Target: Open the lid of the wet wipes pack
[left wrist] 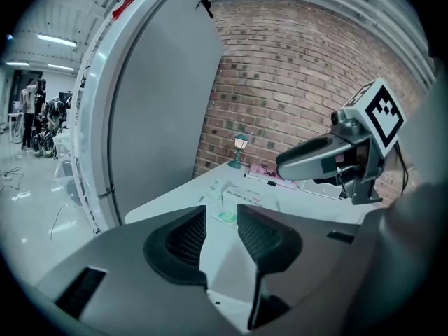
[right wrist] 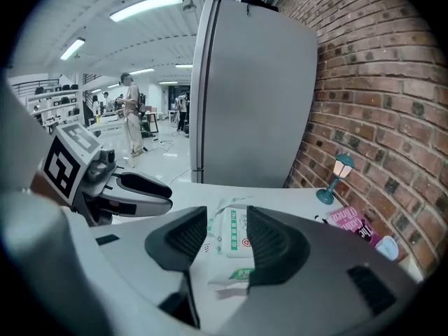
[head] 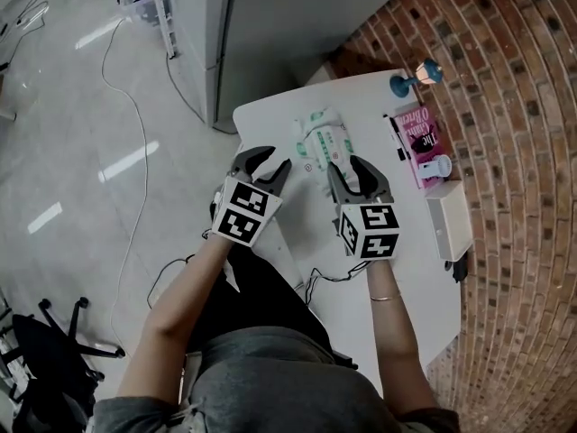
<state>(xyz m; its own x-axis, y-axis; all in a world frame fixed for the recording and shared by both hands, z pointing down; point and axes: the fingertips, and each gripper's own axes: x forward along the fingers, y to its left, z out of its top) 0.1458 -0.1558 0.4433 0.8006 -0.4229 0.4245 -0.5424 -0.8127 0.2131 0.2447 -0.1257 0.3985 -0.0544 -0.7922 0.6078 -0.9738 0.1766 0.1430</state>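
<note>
The wet wipes pack [head: 321, 142] is white with green print and lies flat on the white table [head: 397, 287], its long side pointing away from me. My left gripper [head: 275, 161] hovers just left of the pack's near end, jaws open and empty. My right gripper [head: 345, 165] hangs over the near right corner, also open with nothing between its fingers. In the left gripper view the pack [left wrist: 241, 198] lies ahead beyond the jaws. In the right gripper view the pack [right wrist: 231, 231] shows through the gap, a green-printed tab [right wrist: 241, 274] at its near end.
A small teal lamp [head: 413, 78], a pink book [head: 424, 136] and a white box [head: 448, 219] line the brick-wall side of the table. A tall grey cabinet [head: 288, 25] stands behind the table's far edge. Cables cross the floor at left.
</note>
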